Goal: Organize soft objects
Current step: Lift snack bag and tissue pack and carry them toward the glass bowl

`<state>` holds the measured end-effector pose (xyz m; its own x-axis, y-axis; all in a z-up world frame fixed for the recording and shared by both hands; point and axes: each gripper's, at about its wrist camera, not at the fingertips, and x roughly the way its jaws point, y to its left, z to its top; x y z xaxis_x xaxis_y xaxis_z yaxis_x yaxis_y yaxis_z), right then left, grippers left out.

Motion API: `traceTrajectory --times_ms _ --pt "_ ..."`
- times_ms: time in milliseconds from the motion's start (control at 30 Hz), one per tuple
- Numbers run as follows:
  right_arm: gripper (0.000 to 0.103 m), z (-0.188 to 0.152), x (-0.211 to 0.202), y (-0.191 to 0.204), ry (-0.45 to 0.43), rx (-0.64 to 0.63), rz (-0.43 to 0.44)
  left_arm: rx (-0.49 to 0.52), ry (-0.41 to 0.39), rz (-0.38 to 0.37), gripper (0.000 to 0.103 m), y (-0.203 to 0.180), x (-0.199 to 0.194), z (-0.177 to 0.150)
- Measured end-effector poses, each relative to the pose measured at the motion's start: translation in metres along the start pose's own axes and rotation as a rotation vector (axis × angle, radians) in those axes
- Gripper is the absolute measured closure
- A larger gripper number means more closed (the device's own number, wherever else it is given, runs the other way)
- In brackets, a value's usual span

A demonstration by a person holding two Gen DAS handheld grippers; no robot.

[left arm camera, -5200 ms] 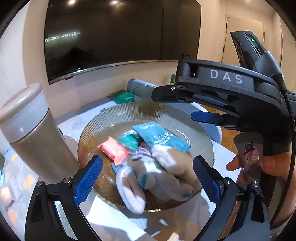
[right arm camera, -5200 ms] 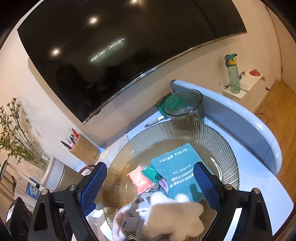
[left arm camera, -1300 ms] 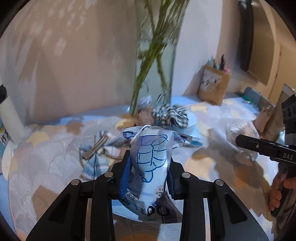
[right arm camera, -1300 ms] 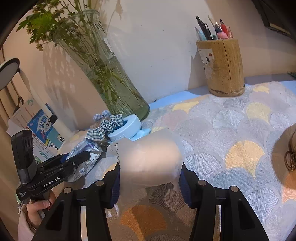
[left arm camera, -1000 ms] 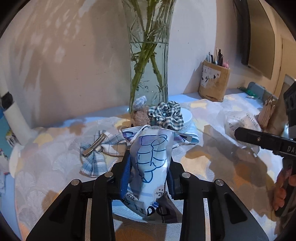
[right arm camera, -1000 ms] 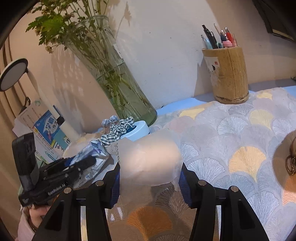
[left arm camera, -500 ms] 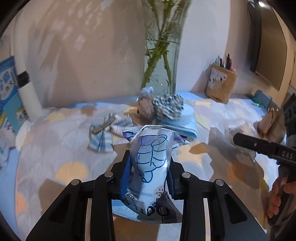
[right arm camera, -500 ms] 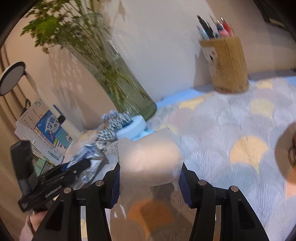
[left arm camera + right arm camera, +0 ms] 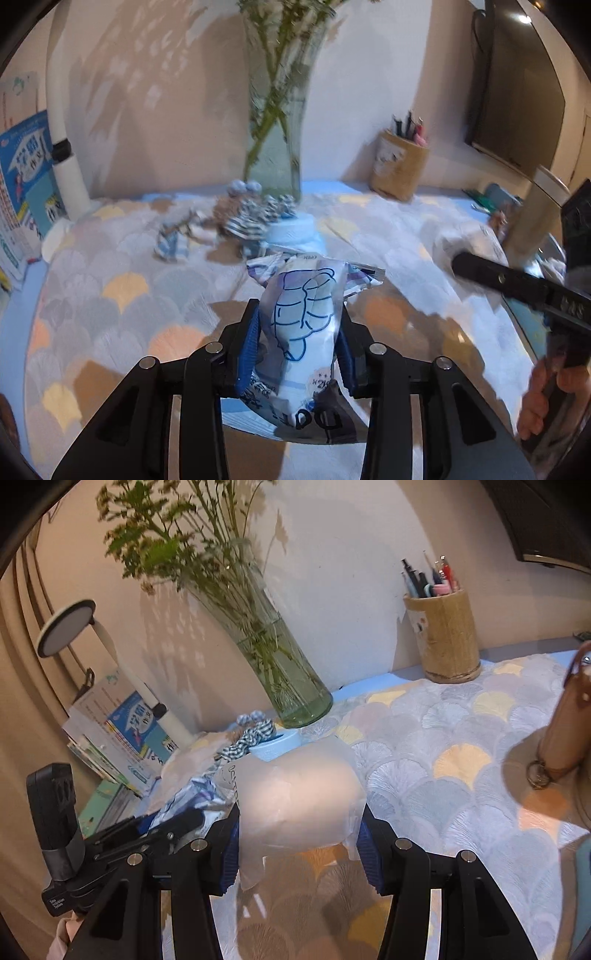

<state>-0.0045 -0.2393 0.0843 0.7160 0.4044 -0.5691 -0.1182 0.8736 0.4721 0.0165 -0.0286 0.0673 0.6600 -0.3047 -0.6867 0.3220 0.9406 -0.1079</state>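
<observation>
**Two soft packs held over the patterned cloth**

Left gripper: closed tight on a blue-and-white packet, blue pads pressing both flanks. Packet upright between the fingers, crinkled top flaring out above them, blue line drawing facing the camera, printed lower end hanging toward the lens. Held clear above the scallop-patterned tablecloth.

Right gripper: closed on a pale translucent pack, pads squeezing its sides so it bulges between them; loose film trailing below. Also off the tablecloth. Contents not readable through the film.

Seen from the right wrist: left gripper low at left, nearly alongside, blue-and-white packet showing at its tip, just beside the pale pack.
Seen from the left wrist: right gripper at far right, blurred, a hand on its handle.

Beyond on the cloth:
- Glass vase with green stems against the wall.
- Checked scrunchie draped on a light blue round dish, just in front of the vase.
- Small checked cloth piece left of the scrunchie, blurred.
- Wooden pen holder with pens, well right of the vase.
- Tan bag at right edge.
- Booklets and a white lamp at left.
</observation>
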Motion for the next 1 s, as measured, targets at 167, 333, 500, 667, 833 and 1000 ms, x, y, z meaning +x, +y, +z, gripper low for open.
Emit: traceTrajectory --times_ms 167,333,500,667,833,1000 --pt "0.05 -0.01 -0.013 -0.009 0.001 0.025 -0.009 0.001 0.097 -0.087 0.067 -0.003 -0.003 -0.034" --pt "0.05 -0.019 -0.021 -0.015 -0.002 0.04 -0.015 0.023 0.073 -0.047 0.069 -0.007 -0.012 -0.047" --pt "0.05 -0.02 -0.026 -0.012 0.015 0.017 -0.024 -0.028 0.041 0.018 0.069 -0.01 -0.017 -0.037" --pt "0.05 -0.02 -0.036 -0.008 0.057 -0.013 -0.031 -0.029 0.035 0.106 0.069 -0.027 -0.02 -0.025" --pt "0.05 -0.019 -0.064 -0.012 0.062 -0.043 -0.039 -0.025 0.008 0.103 0.069 -0.062 -0.026 -0.012" --pt "0.05 -0.015 -0.105 -0.031 0.038 -0.018 -0.056 0.001 -0.009 0.079 0.069 -0.103 -0.026 -0.004"
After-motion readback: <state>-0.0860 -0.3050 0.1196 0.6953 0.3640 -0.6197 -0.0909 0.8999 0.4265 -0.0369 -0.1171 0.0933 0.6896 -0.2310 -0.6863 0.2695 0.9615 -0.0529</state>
